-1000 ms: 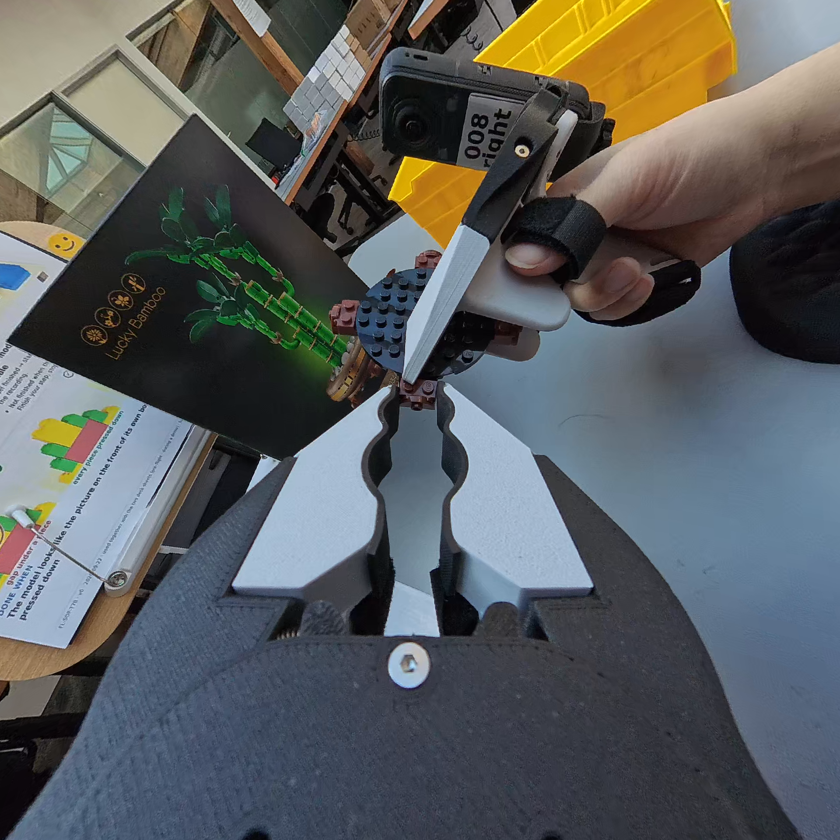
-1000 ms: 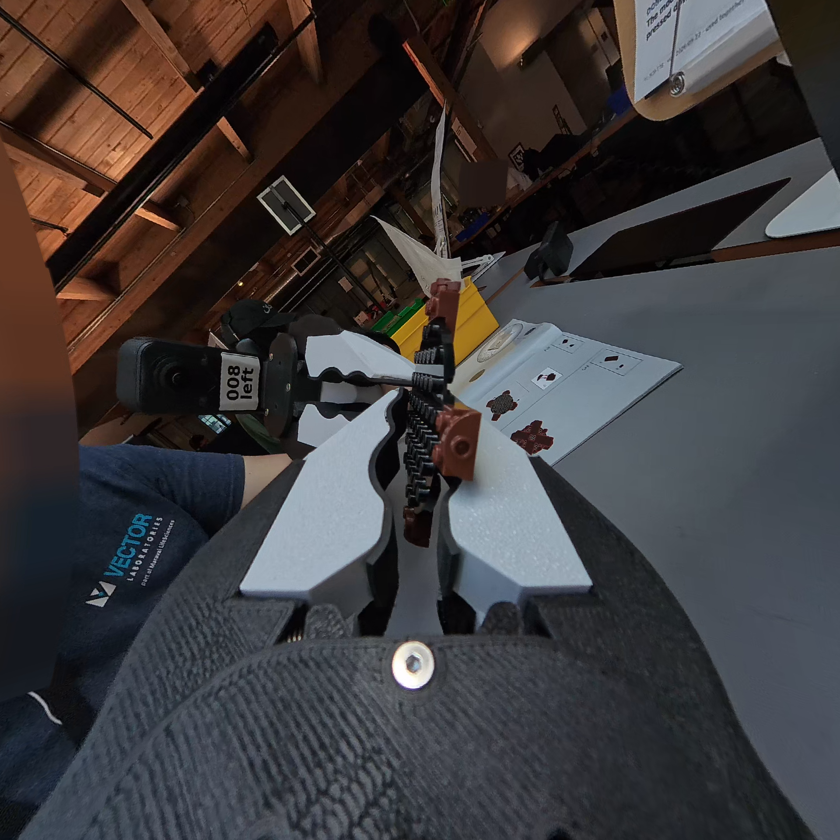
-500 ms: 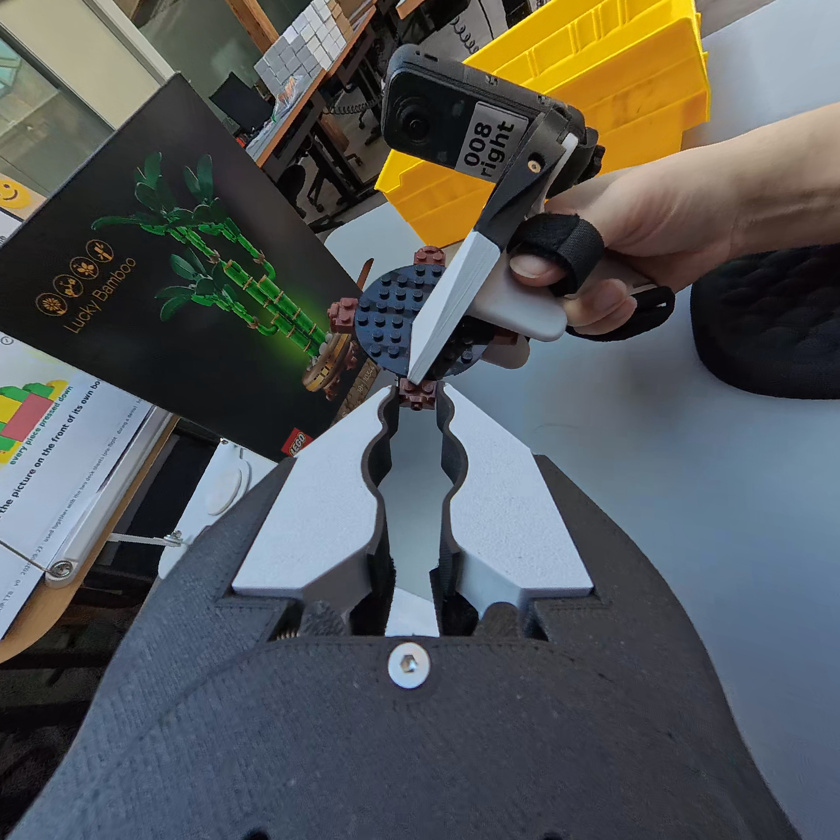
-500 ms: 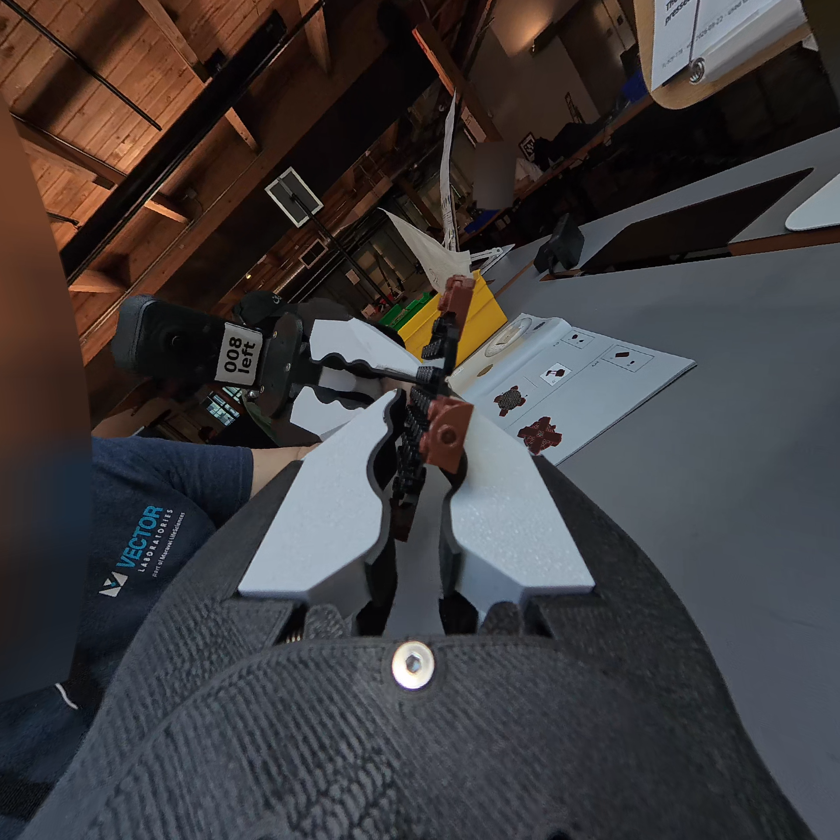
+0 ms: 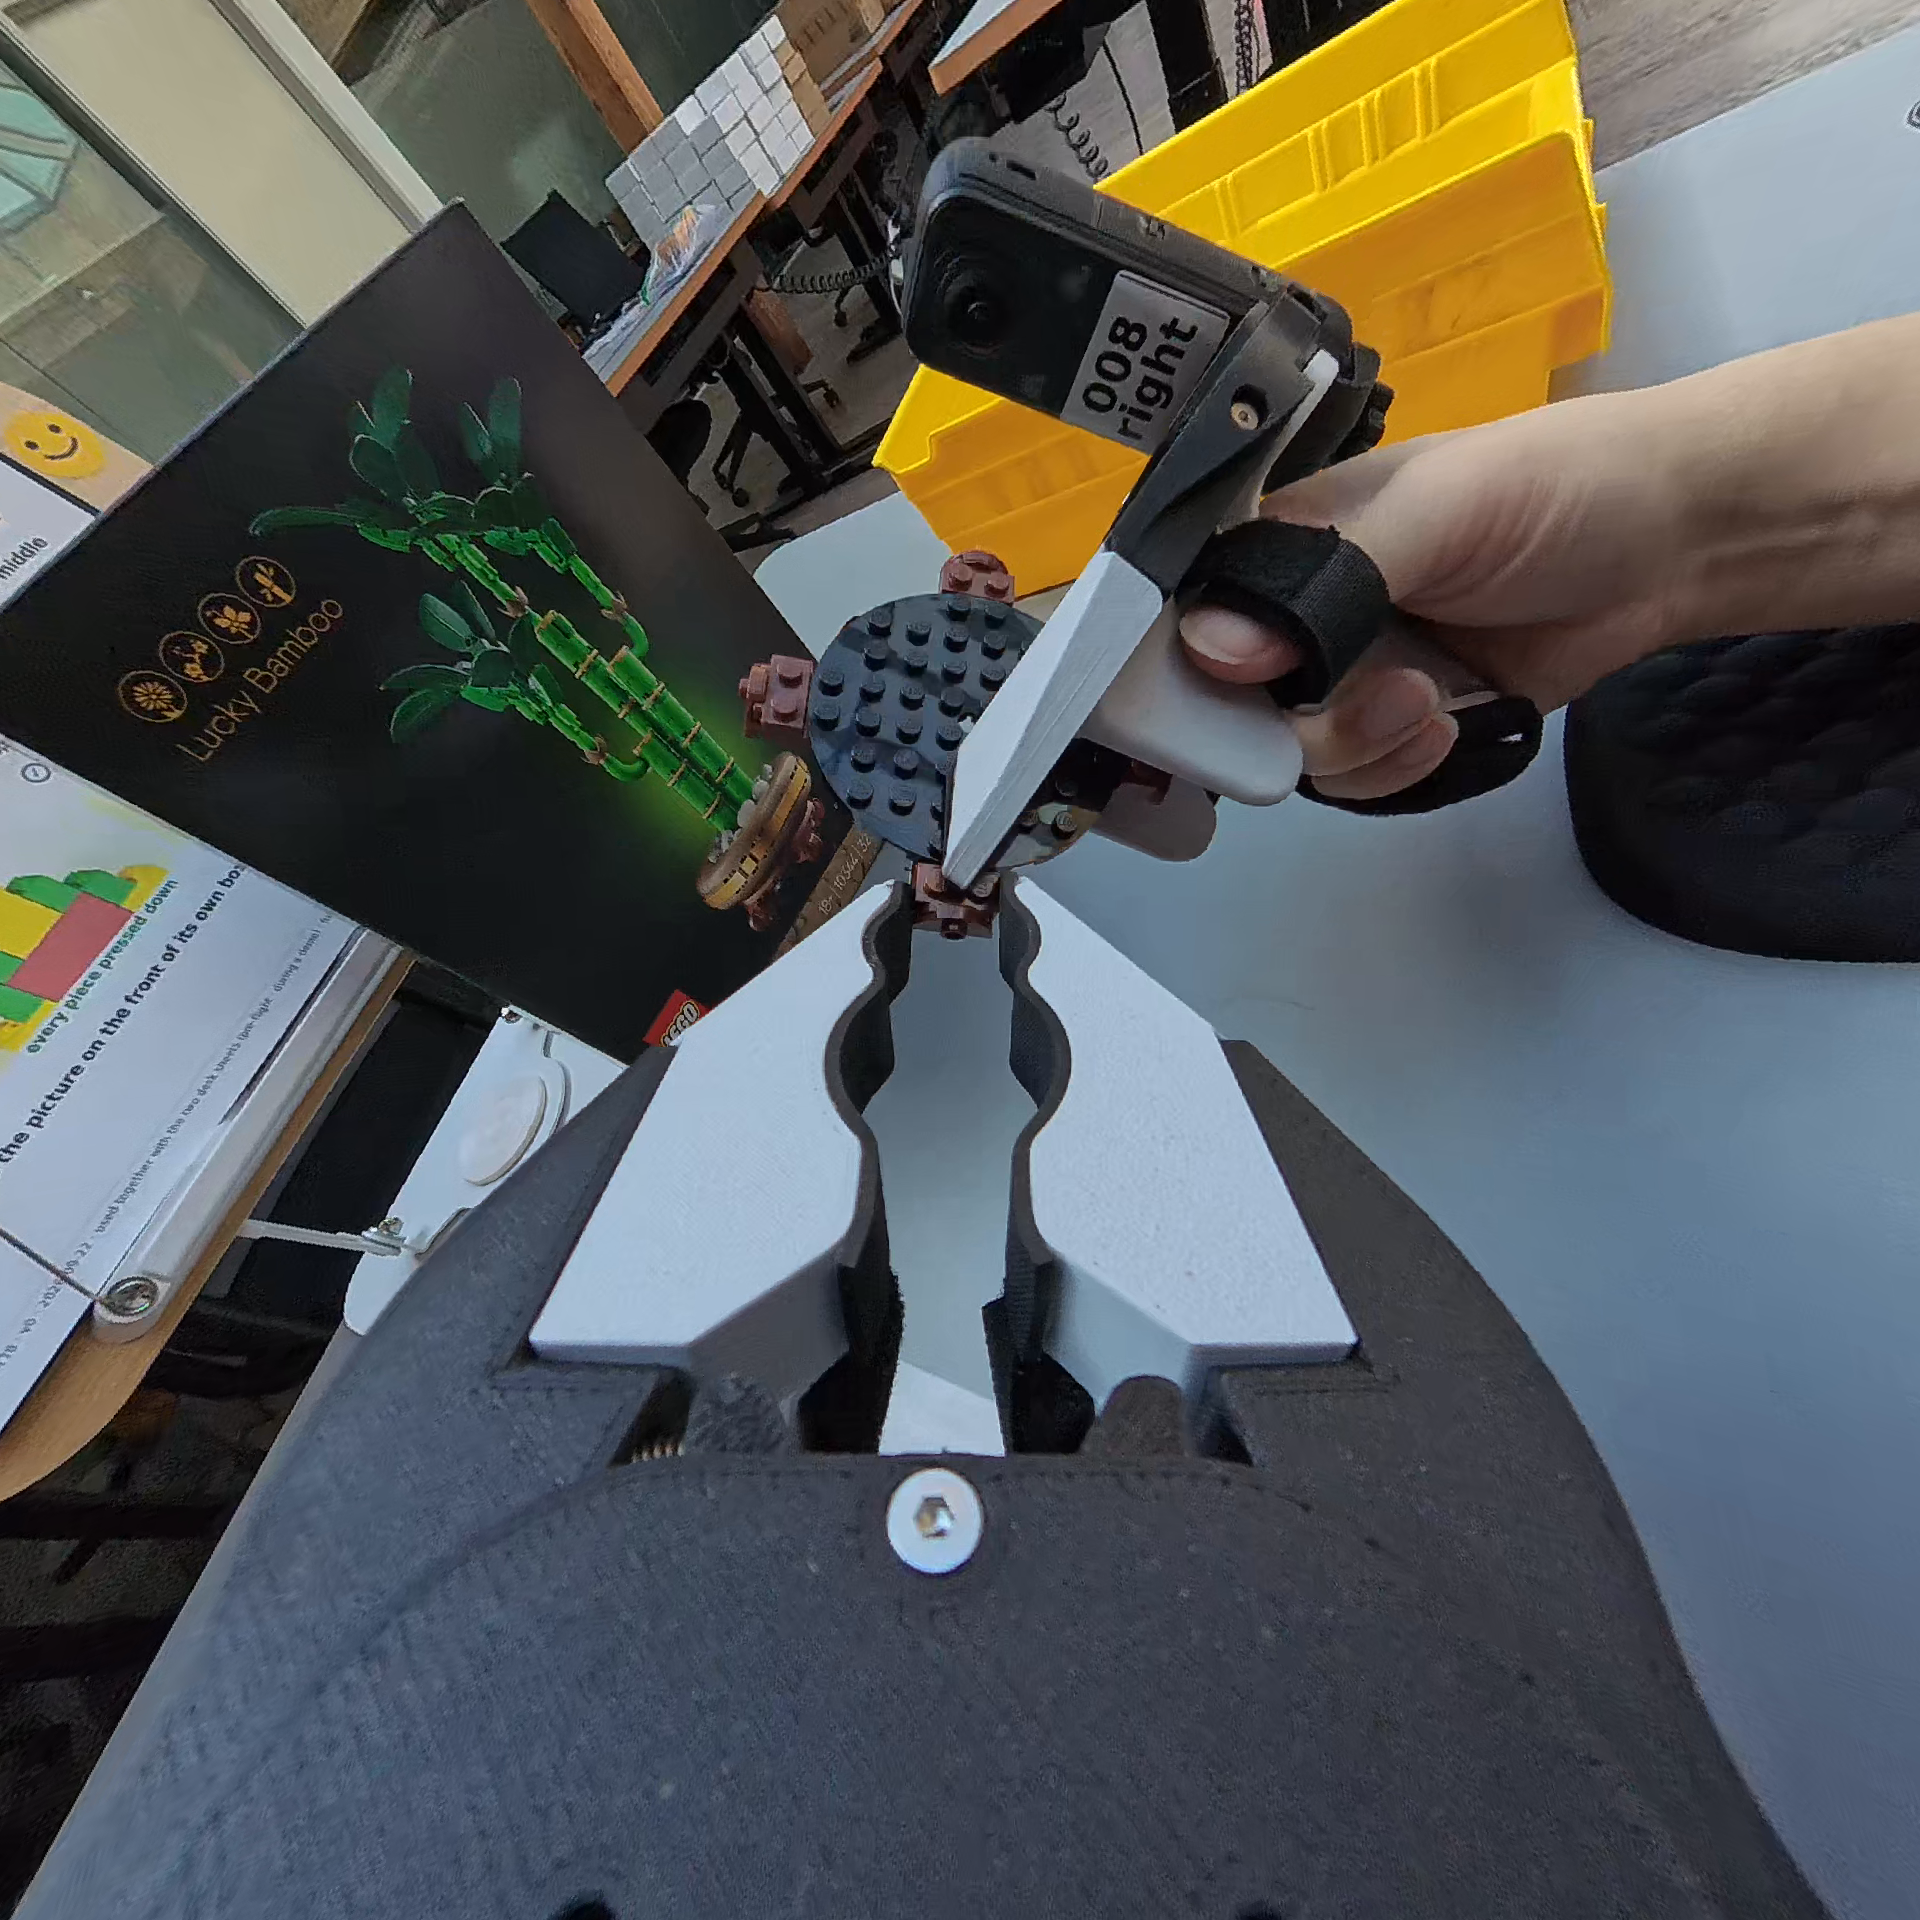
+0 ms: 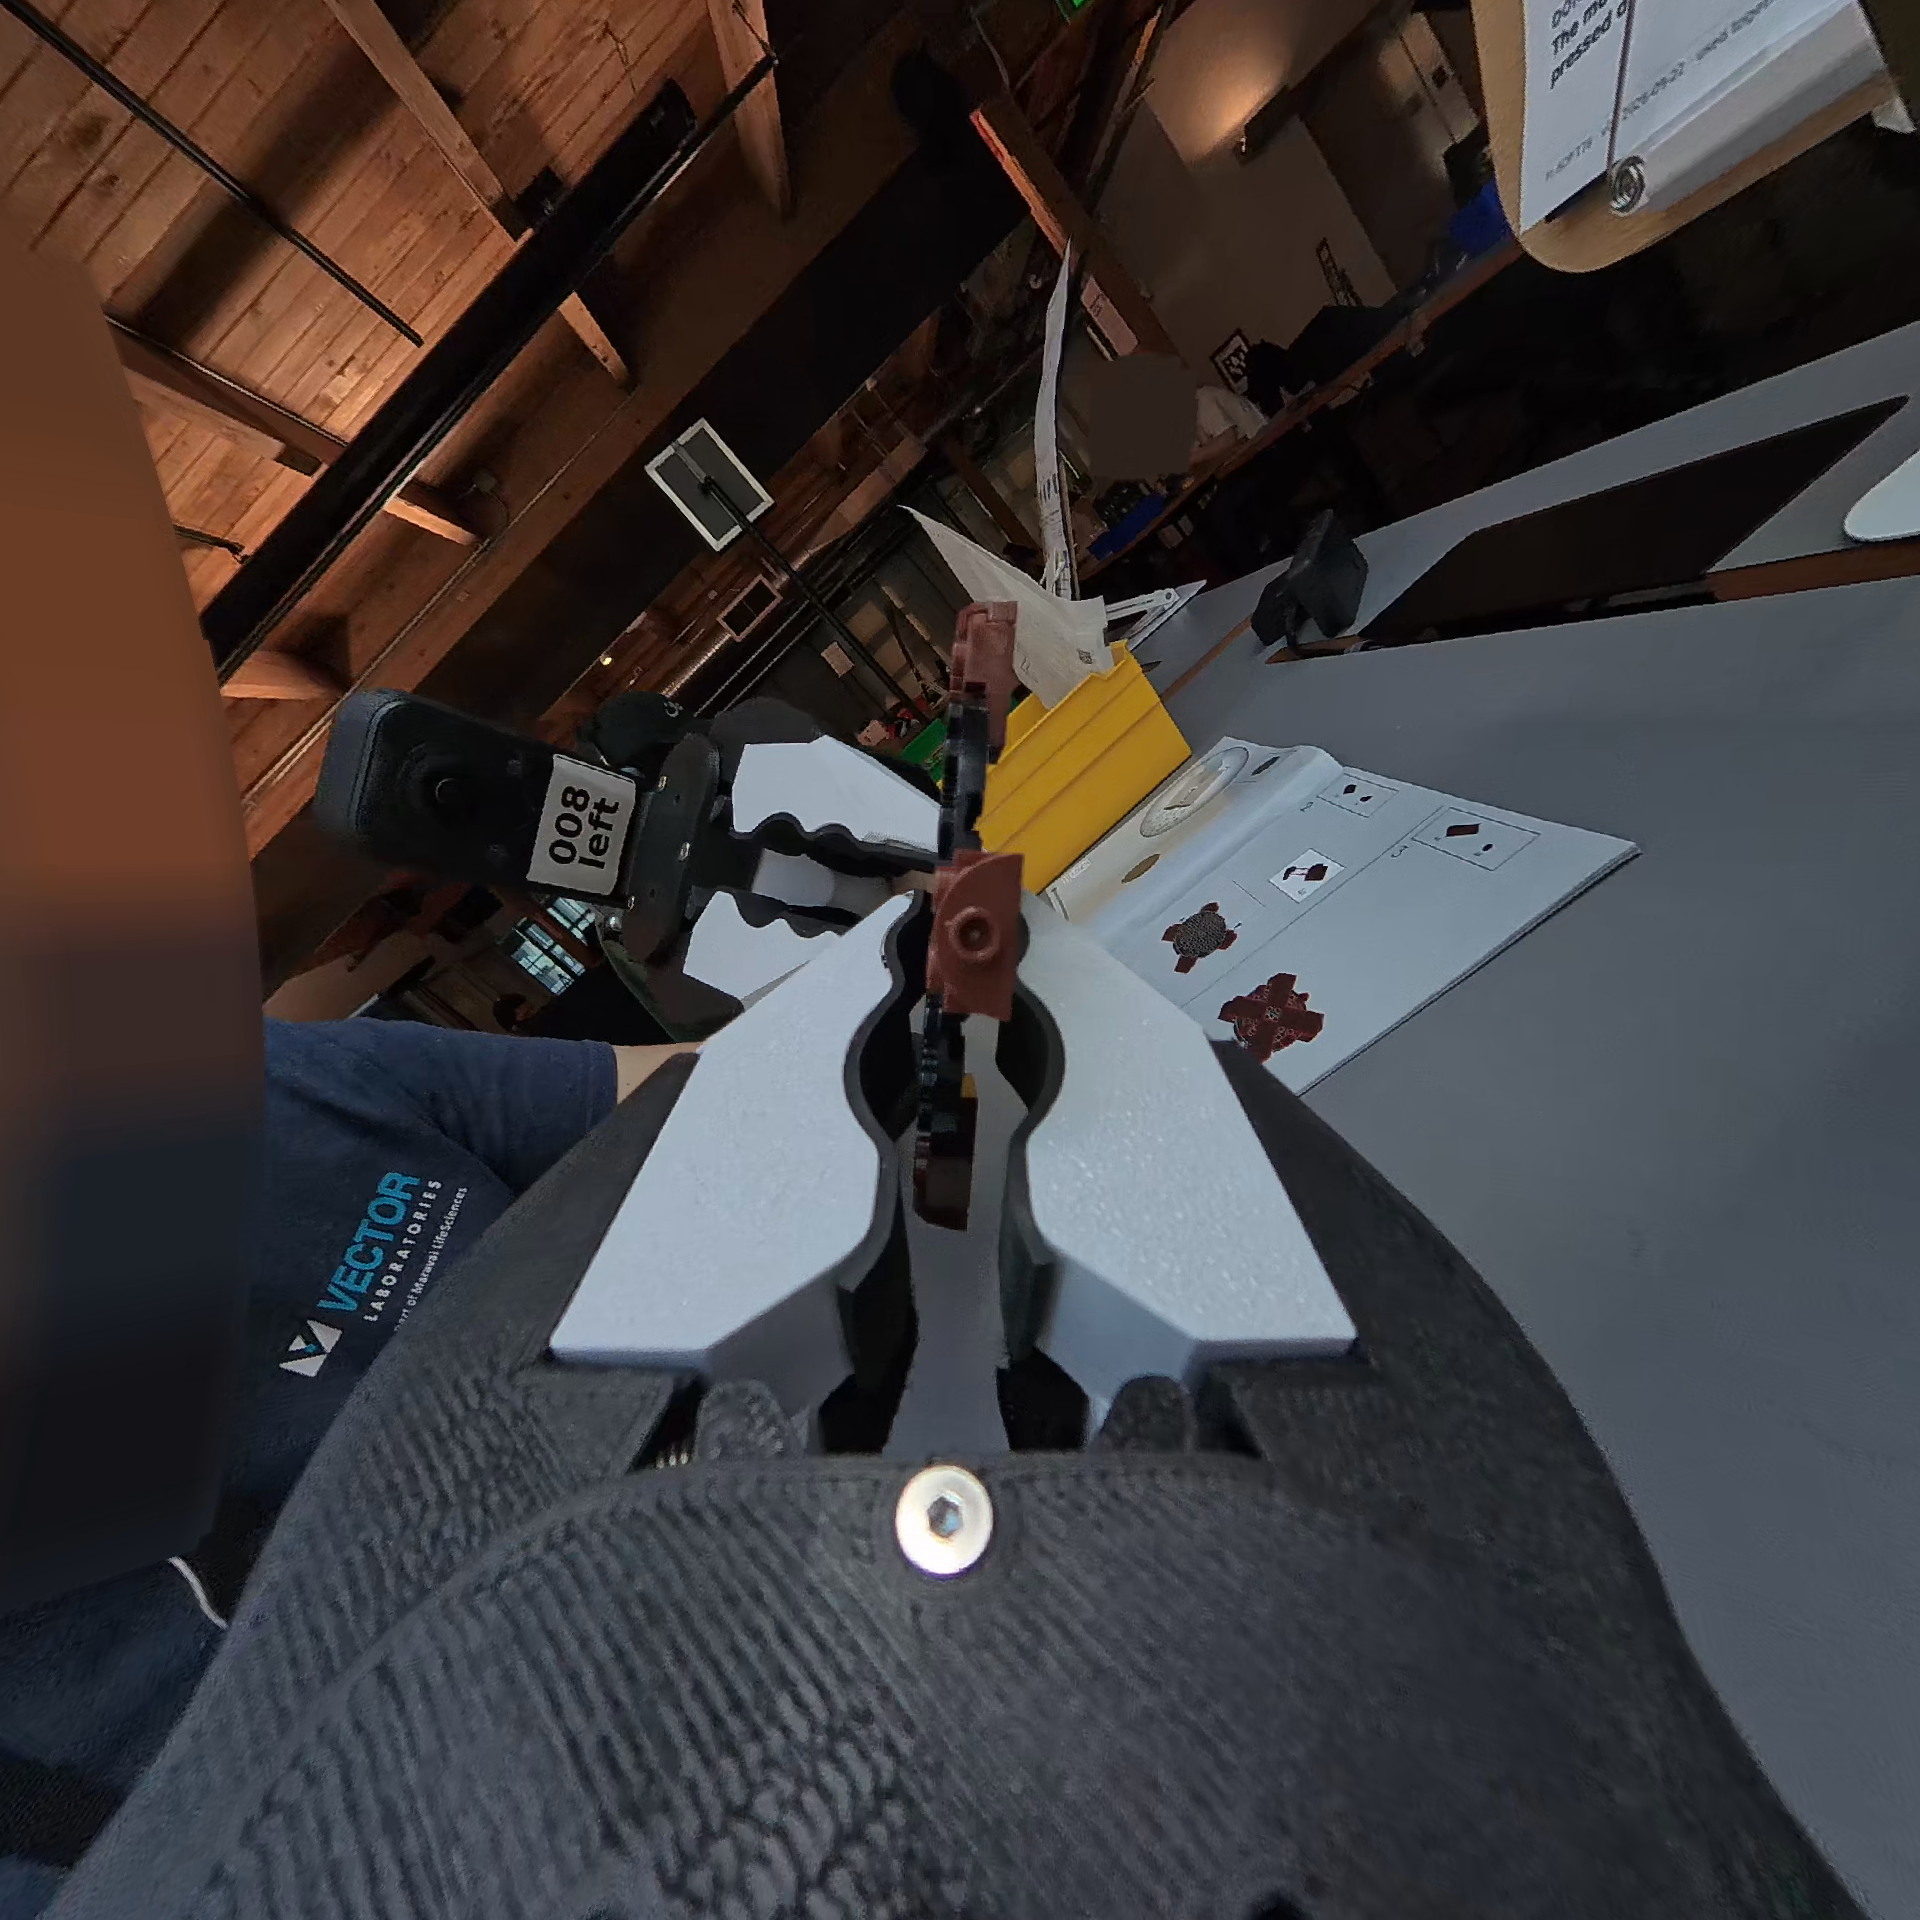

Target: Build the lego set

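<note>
A round black studded plate (image 5: 904, 707) with brown bricks around its rim is held above the grey table. My right gripper (image 6: 961, 935) is shut on it, and the plate (image 6: 961, 769) shows edge-on between its fingers, with a brown brick (image 6: 971, 930) at the tips. In the left wrist view the right gripper's finger (image 5: 1039, 727) crosses the plate. My left gripper (image 5: 951, 904) is shut on a small brown brick (image 5: 956, 912) at the plate's near rim. It also shows in the right wrist view (image 6: 894, 868), meeting the plate from the left.
The black set box (image 5: 416, 644) leans at the left, with a clipboard of printed sheets (image 5: 104, 1039) beside it. Yellow bins (image 5: 1299, 260) stand behind and a black pad (image 5: 1766, 790) lies at the right. An open instruction booklet (image 6: 1351, 894) lies on the grey table (image 6: 1662, 1039). My two grippers' fingertips are within a few centimetres of each other.
Both grippers keep their hold. The plate has turned in the right gripper, so the brown brick at its tips now faces the camera. The left view has swung slightly.
</note>
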